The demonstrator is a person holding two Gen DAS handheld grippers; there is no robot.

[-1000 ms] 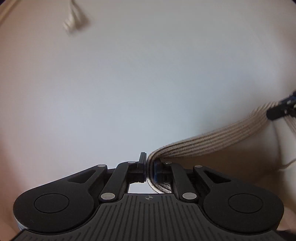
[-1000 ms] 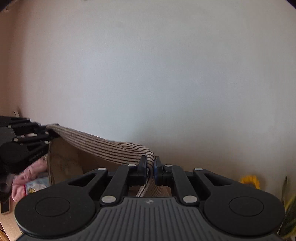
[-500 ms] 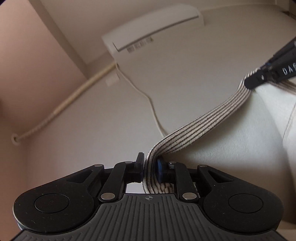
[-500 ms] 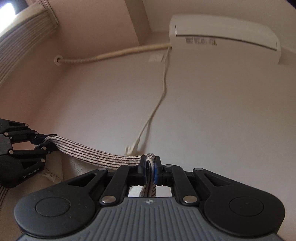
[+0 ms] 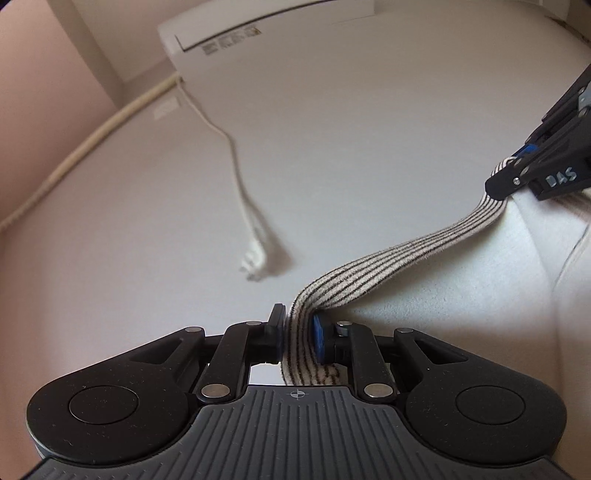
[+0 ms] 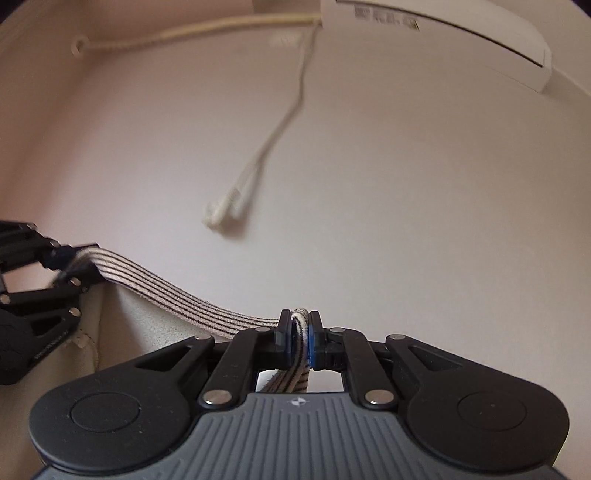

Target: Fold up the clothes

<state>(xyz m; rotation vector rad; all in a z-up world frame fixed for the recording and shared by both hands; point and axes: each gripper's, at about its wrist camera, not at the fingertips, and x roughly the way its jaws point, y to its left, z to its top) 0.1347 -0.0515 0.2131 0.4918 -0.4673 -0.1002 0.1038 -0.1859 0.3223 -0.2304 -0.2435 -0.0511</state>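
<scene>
1. Both grippers raised and pointing up at a plain white wall [image 5: 369,129]; no bench or other support in view, so places given against the wall and the grippers.
2. Left gripper [image 5: 297,338]: narrow gap, black pad and blue pad pinching a beige knit band with thin dark stripes [image 5: 388,266], the waistband or hem of a pale cream garment [image 5: 461,295].
3. Right gripper [image 6: 300,338]: fingers almost fully together, clamped on the same striped band [image 6: 166,291] where it bunches into a thick fold.
4. Band strung from one gripper to the other, slightly slack and dipping in the middle; rest of the cream cloth hanging below it, out of sight past the frame edges.
5. Held this way, probably, to lift the garment clear and let its weight pull the cloth flat before folding.
6. Grips at the two ends of the band: likely chosen to keep the top edge straight and the sides even.
7. Behind: white wall-mounted air conditioner [image 5: 266,27], its white cord ending in a dangling plug [image 5: 253,264], a beige pipe [image 6: 203,31] along the wall.
8. Folding itself not yet begun, judging by the hanging cloth.
</scene>
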